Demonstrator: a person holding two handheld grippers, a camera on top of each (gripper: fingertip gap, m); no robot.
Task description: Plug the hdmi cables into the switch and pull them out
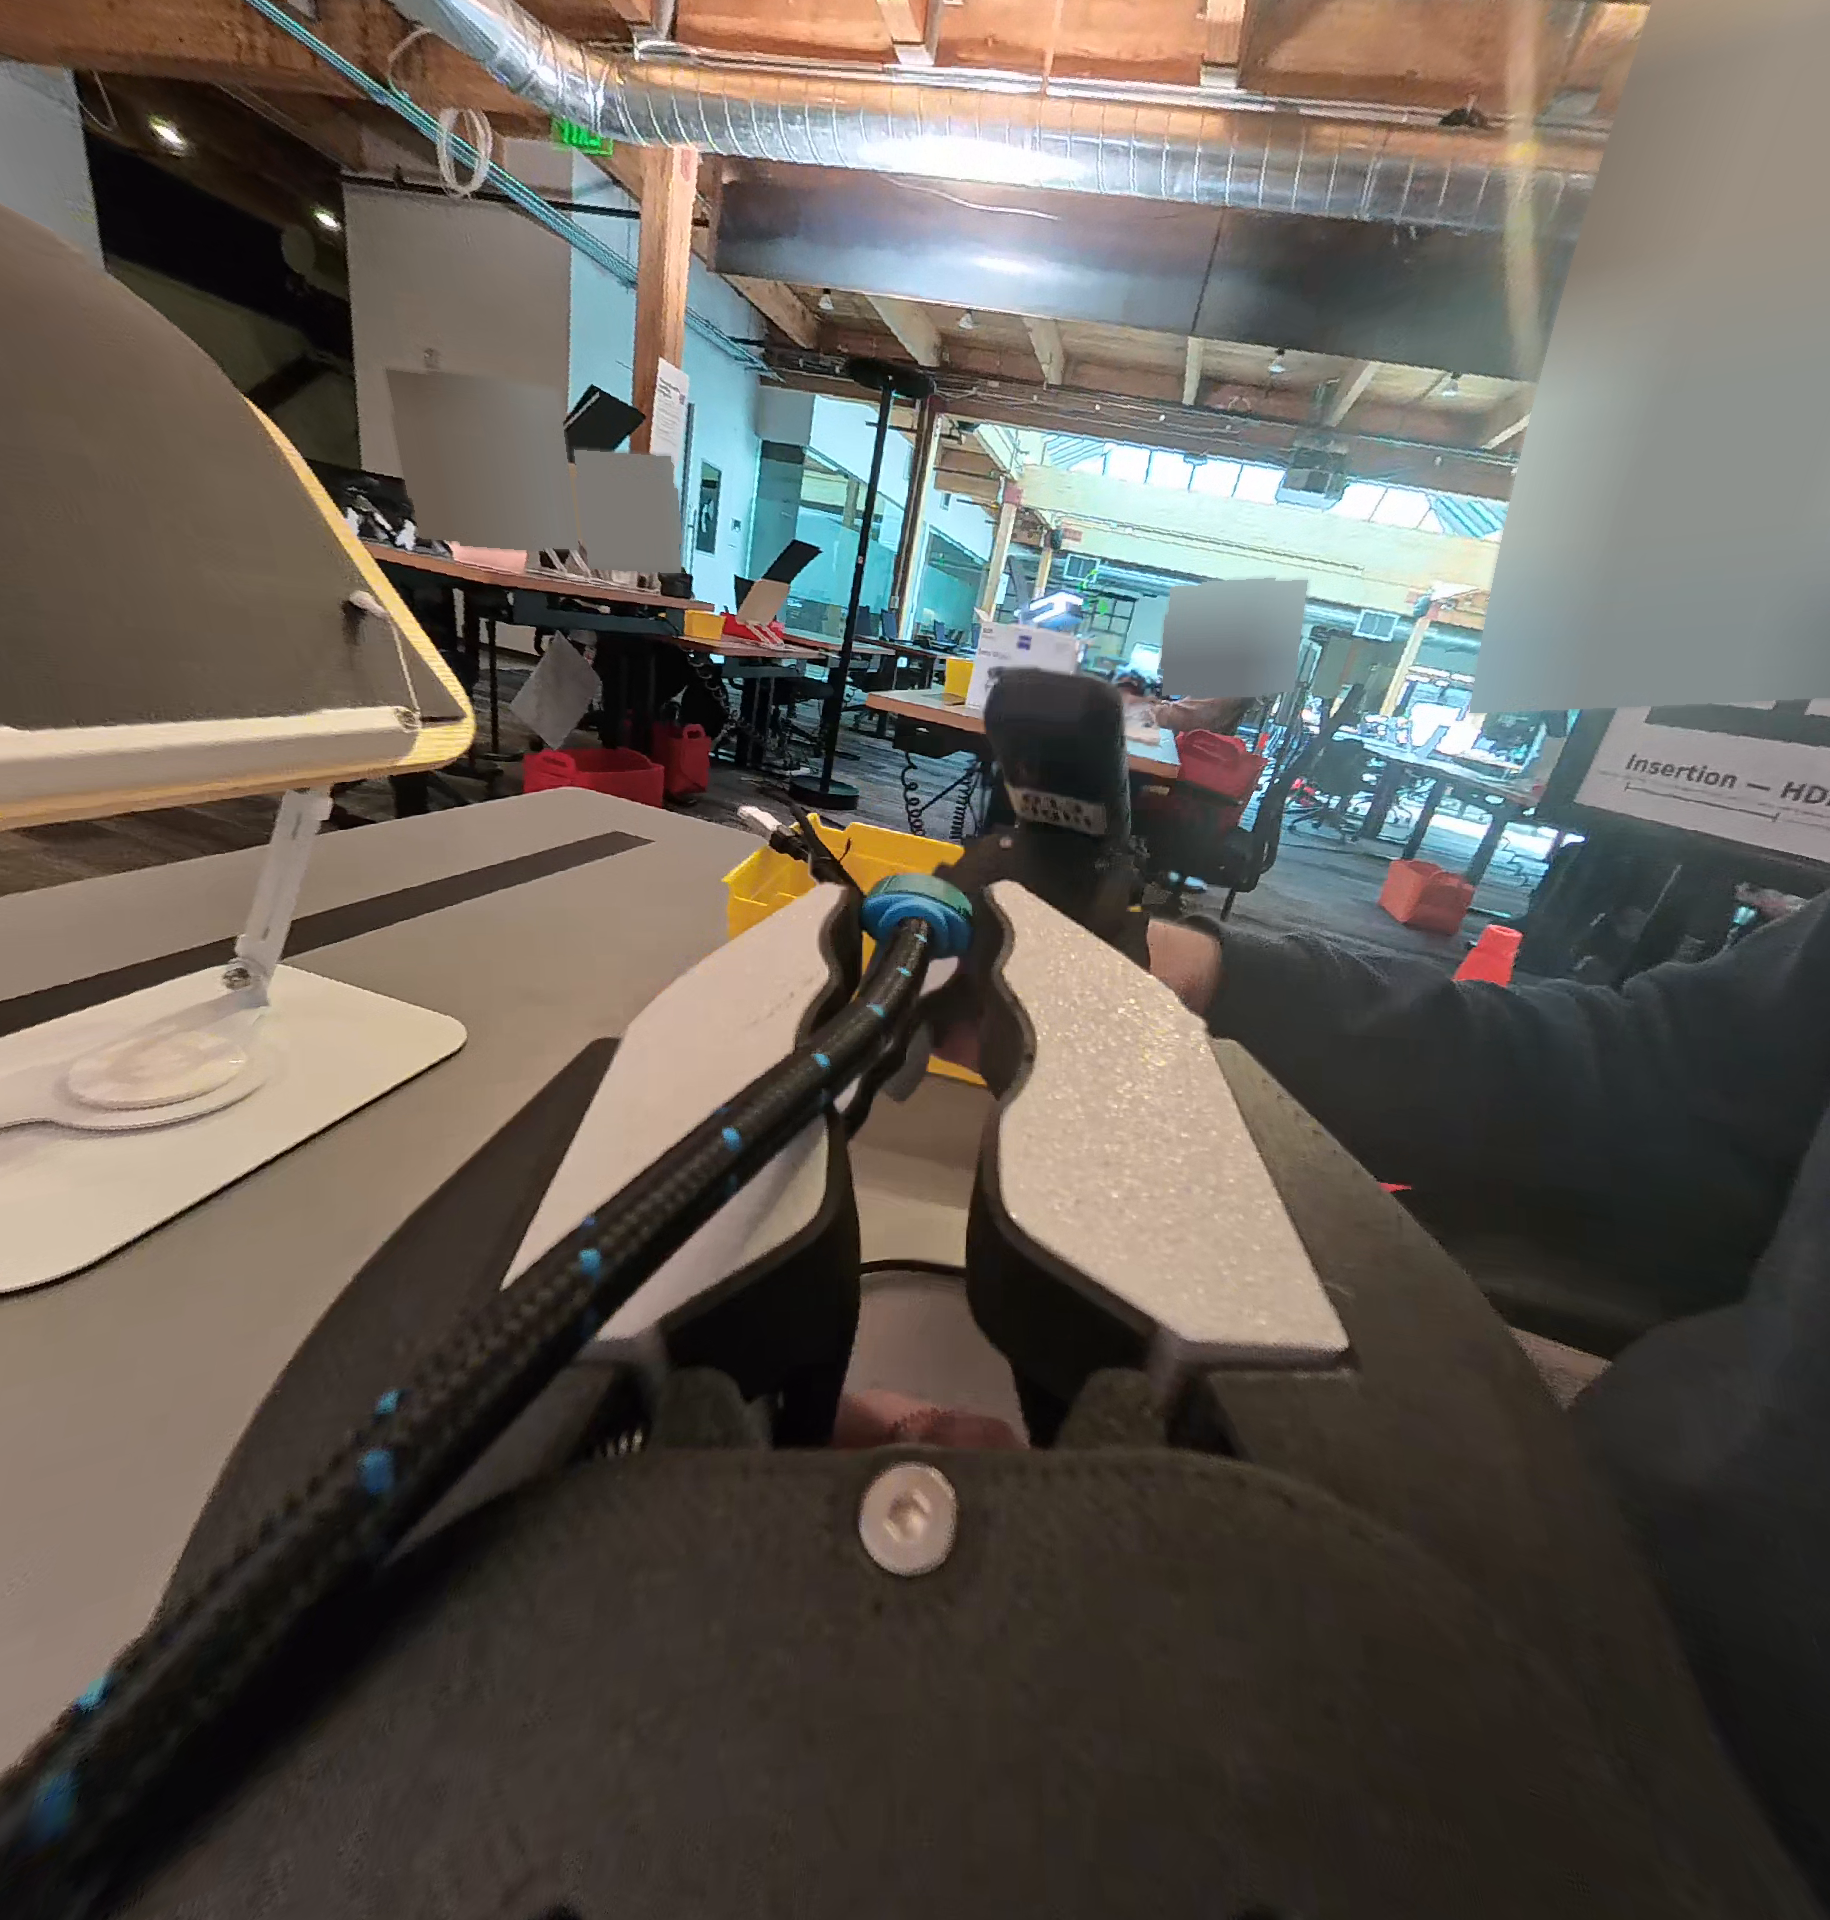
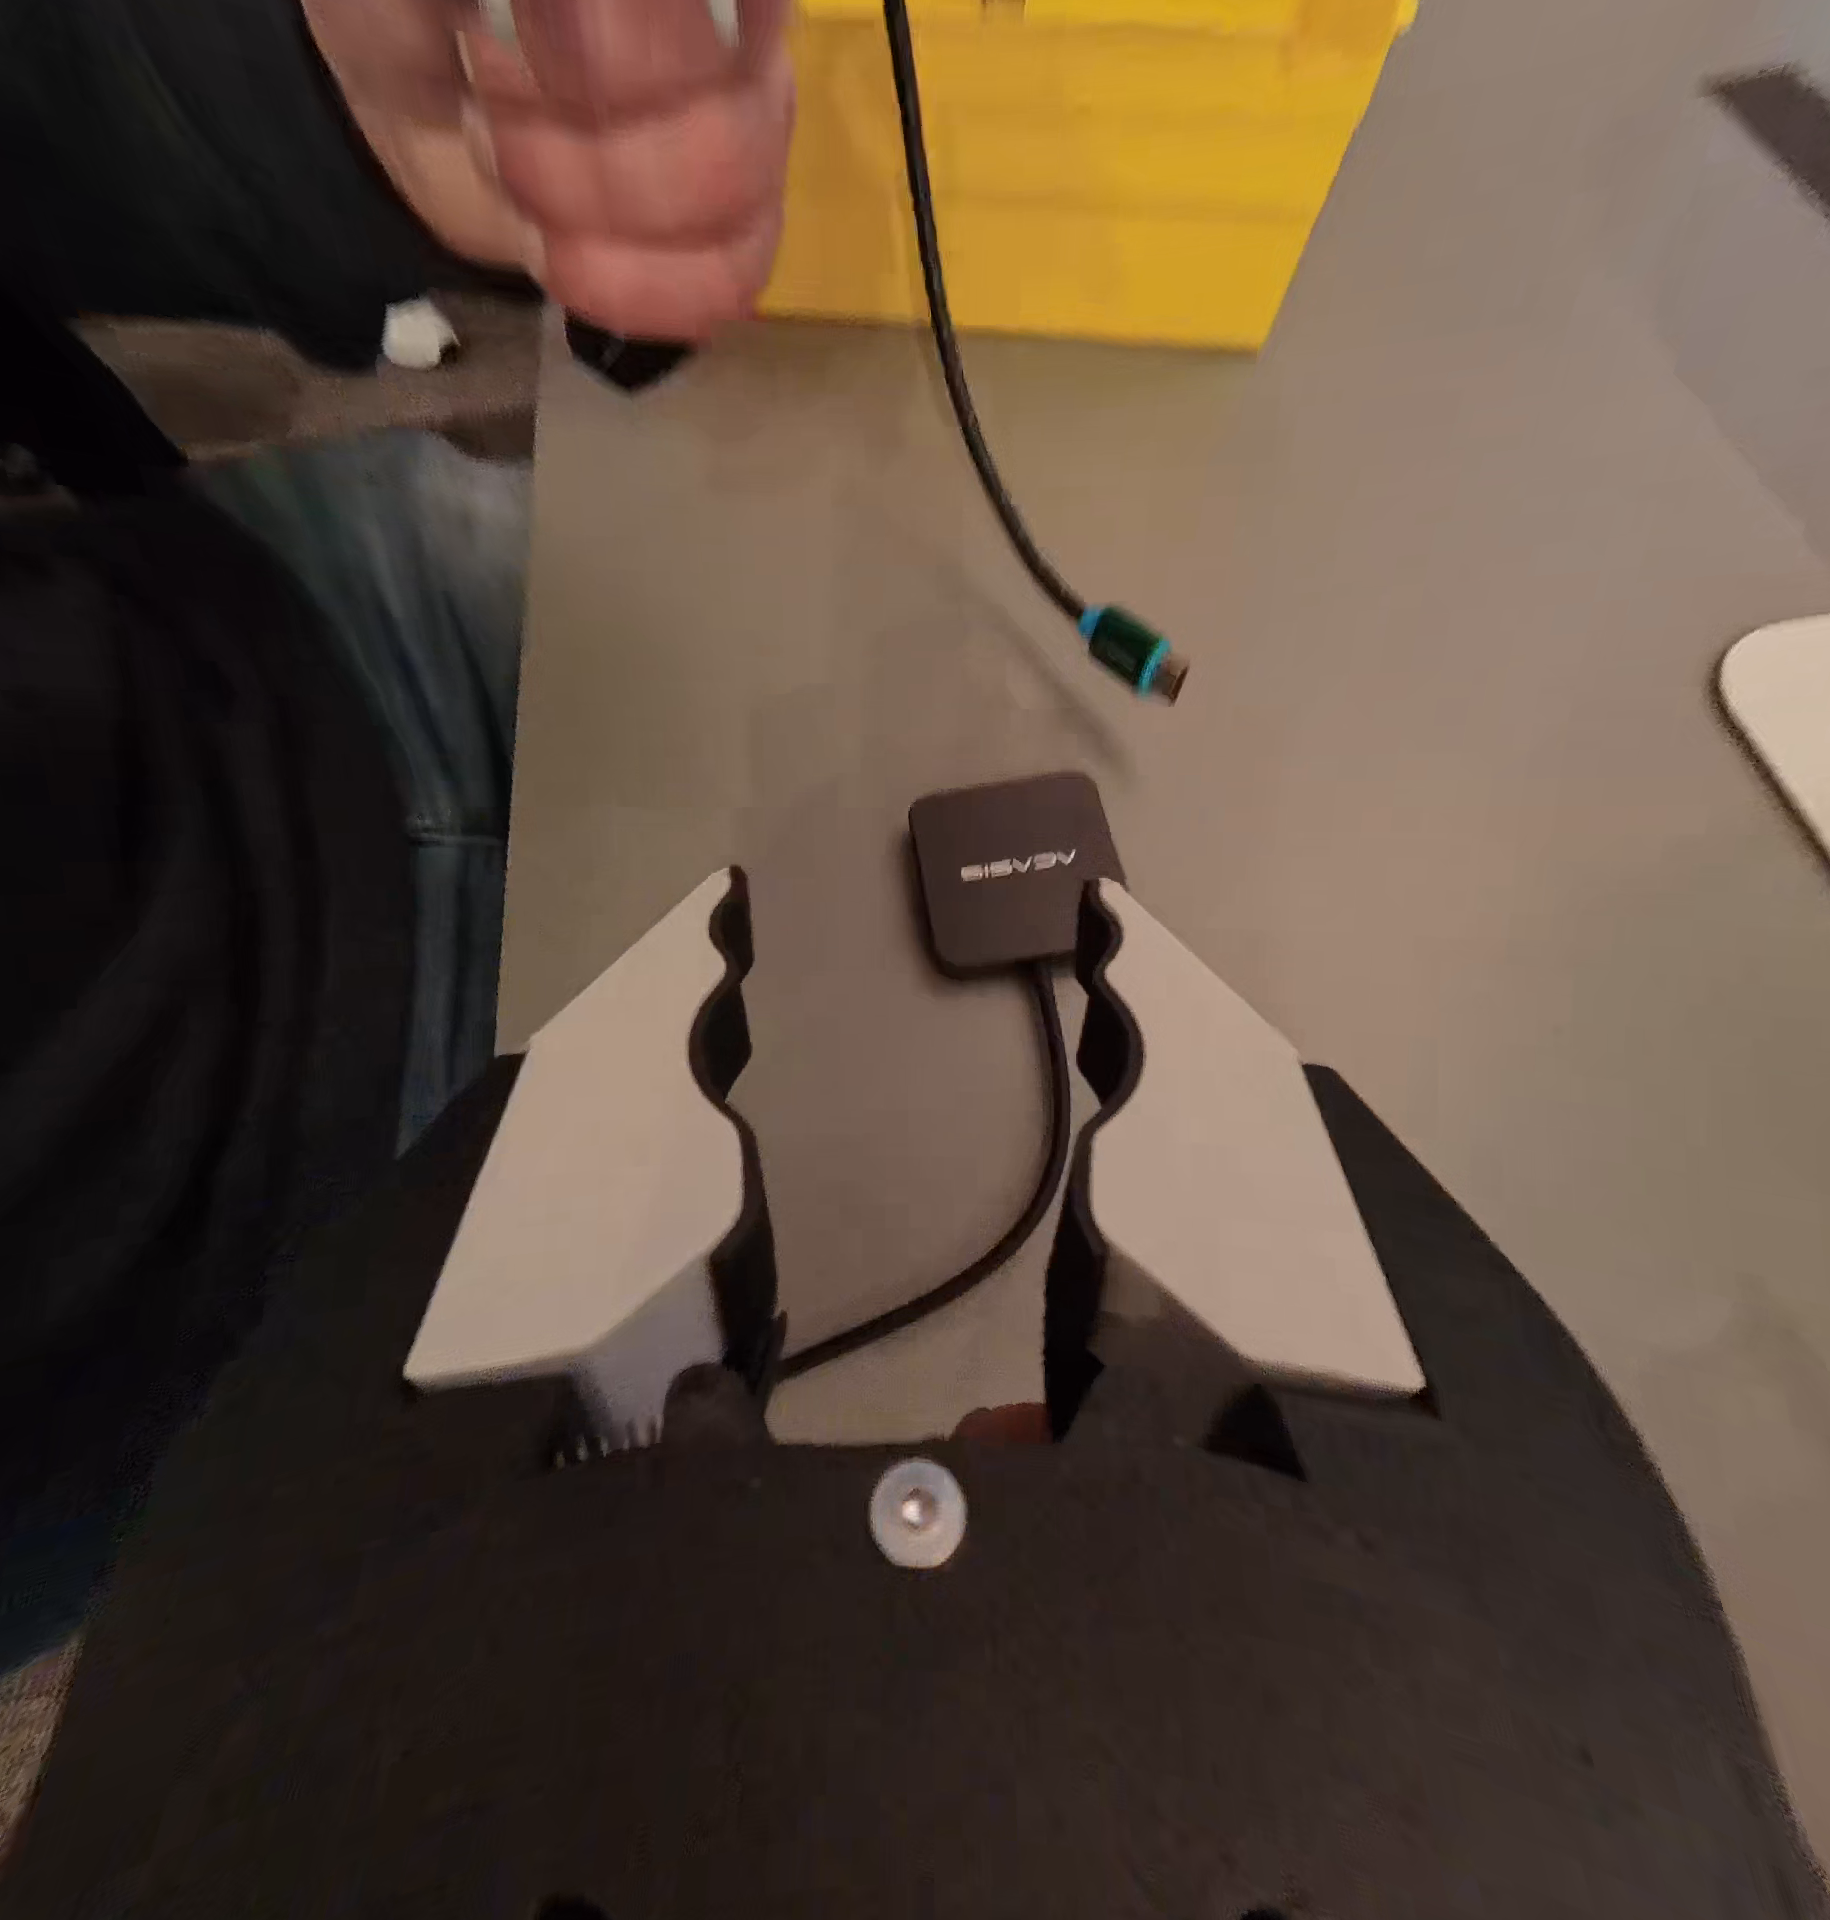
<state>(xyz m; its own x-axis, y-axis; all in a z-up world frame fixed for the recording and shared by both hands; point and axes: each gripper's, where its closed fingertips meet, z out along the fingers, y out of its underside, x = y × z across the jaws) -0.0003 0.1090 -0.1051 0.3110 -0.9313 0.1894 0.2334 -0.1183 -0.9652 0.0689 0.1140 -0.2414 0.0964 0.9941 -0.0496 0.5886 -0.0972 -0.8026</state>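
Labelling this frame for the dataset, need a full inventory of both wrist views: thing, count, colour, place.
HDMI cable: 1, black braid with blue flecks, over the left gripper's finger, plug end between its tips.
Second cable plug: 1, green and blue collar, free end hanging above the table, not plugged in.
Switch: 1, black square, flat on the table, own black lead trailing toward the camera.
Bin: 1, yellow, far side of the table.
Table: 1, grey.
Stand: 1, white base, table's left.
Left gripper: closed on the cable.
Right gripper: open, above the switch.
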